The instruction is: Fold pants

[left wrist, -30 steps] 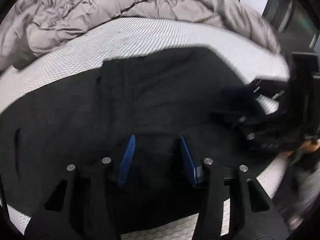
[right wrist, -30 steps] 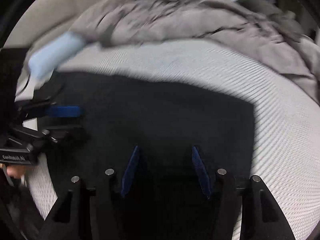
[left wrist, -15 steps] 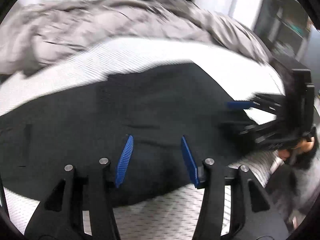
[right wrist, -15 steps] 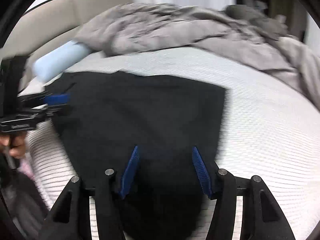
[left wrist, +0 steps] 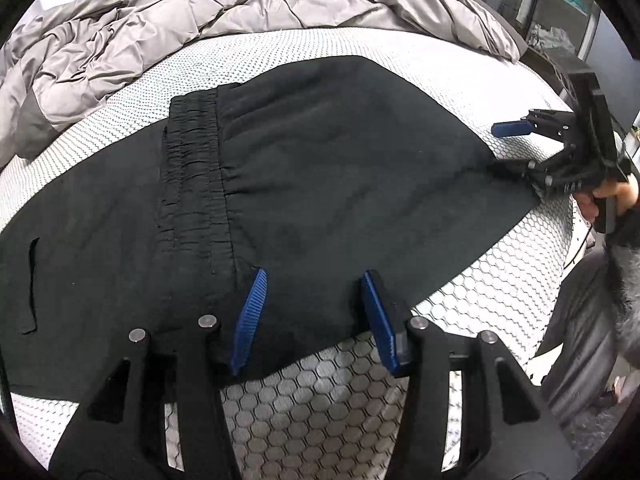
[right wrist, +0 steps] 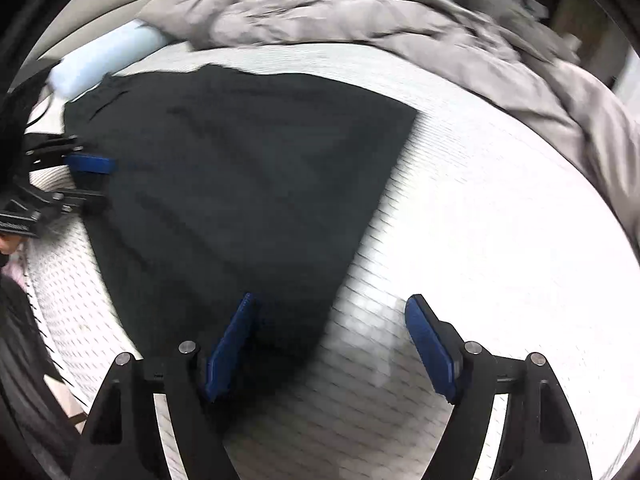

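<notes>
Two hand-held grippers work over a bed whose white honeycomb-patterned mattress carries everything, with a crumpled grey duvet heaped along its far side and a pale blue pillow at the head end. Across the mattress lie the black pants, folded over so that the gathered elastic waistband rests on top of the dark cloth beneath; a slit pocket shows on the lower layer. Compared with a second ago, the pants now lie flatter and sharper in view, the waistband plainly visible where before it was only a dark blur, and the near edge of the cloth sits farther from both cameras, with more bare mattress showing in front.

Smaller still, the left hand-held gripper hovers with its blue pads spread wide over the near hem, gripping nothing. The right hand-held gripper has pulled back and shifted toward the cloth's corner: half a second ago both pads framed black cloth, now one pad is over the pants and the other over white mattress, and the gap has widened to fully spread, with nothing between.
</notes>
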`<state>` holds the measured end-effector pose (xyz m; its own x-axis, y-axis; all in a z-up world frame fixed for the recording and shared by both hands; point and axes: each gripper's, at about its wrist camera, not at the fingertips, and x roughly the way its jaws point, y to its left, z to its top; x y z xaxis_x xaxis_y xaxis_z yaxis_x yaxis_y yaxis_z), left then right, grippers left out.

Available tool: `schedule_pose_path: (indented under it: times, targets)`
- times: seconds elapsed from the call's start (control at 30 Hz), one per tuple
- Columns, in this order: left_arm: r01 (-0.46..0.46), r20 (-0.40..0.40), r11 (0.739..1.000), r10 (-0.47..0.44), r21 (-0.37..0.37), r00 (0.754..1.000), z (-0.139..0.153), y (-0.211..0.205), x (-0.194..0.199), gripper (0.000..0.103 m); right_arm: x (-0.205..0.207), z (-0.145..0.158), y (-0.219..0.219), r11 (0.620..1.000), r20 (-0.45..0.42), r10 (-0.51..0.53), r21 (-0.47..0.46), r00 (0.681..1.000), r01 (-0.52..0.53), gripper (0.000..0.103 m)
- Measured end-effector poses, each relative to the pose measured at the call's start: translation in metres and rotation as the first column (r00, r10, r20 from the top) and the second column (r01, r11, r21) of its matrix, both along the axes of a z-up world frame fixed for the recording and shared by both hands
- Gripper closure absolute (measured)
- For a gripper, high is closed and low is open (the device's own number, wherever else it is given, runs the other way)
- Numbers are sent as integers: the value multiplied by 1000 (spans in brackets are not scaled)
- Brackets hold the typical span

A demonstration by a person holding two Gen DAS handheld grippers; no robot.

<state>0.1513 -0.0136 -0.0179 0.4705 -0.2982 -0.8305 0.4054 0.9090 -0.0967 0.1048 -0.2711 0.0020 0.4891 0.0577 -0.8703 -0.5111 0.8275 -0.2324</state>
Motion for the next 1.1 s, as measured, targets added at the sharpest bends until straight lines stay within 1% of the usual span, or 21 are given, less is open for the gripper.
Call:
schedule_pose_path:
  times: [0.07,0.1,0.13,0.17,0.2,0.23,0.3,0.37,0.43,0.47,0.5,0.57,0.63,0.7,0.77,0.8,0.9,0.93,1.0,1.03,1.1]
  targets:
    - [-5,25,1000,5,1,1000,14,-4,-1,56,2,9,-25,991,-36,-54,125,998,58,26]
    - [-4,46,1000,5,-28,999,23,-7,-3,56,1,12,-32,986,-43,-69,151,997,75,27]
    - [-1,60,998,5,-63,998,29,-10,-4,52,0,16,-37,981,-57,-73,178,996,82,33]
    - [1,72,994,7,-108,997,34,-15,-3,44,-3,18,-42,973,-83,-58,217,995,75,40]
    - [5,84,987,9,-158,996,36,-23,-2,41,-4,19,-44,966,-106,-40,252,994,66,41]
    - [2,87,983,15,-186,996,35,-32,0,39,-6,18,-45,955,-130,-21,291,991,58,41]
    - [8,55,980,3,-199,998,27,-59,7,39,-2,12,-42,933,-180,8,354,984,58,41]
    - [25,48,979,-16,-202,999,19,-81,8,39,4,3,-35,909,-230,10,408,973,87,41]
    - [30,53,984,-21,-177,998,11,-104,10,39,11,-7,-33,880,-271,-10,454,962,137,41]
    - [29,51,987,-21,-159,998,7,-113,9,39,17,-10,-32,870,-277,-34,465,960,165,41]
    - [26,57,988,-18,-150,998,3,-121,7,39,22,-9,-26,870,-269,-55,459,962,178,44]
    - [42,76,991,-32,-130,997,-1,-134,2,35,20,-5,-21,877,-225,-88,444,970,182,82]
    - [73,88,995,-68,-64,994,-6,-145,-4,33,17,-1,-18,881,-208,-85,442,974,171,87]
    - [87,105,996,-83,-30,991,-9,-149,-11,32,15,1,-21,887,-212,-89,428,973,174,88]
    - [95,99,995,-92,-26,991,-11,-149,-14,32,14,-1,-26,917,-190,-108,361,976,172,88]
    - [100,100,995,-97,-28,990,-11,-148,-17,32,14,-2,-29,920,-191,-107,354,976,170,88]
    - [98,96,995,-95,-32,991,-10,-144,-18,31,13,7,-37,912,-180,-94,378,979,157,88]
    - [98,97,995,-95,-28,991,-10,-144,-19,31,13,11,-40,902,-169,-97,402,981,159,84]
    - [98,102,995,-96,-15,990,-10,-145,-19,31,18,14,-46,861,-178,-110,474,978,183,78]
    - [97,103,995,-95,-12,990,-9,-145,-19,30,22,11,-48,847,-196,-127,489,972,209,71]
    - [97,103,995,-96,-11,990,-10,-144,-18,30,32,2,-47,836,-227,-156,488,961,251,70]
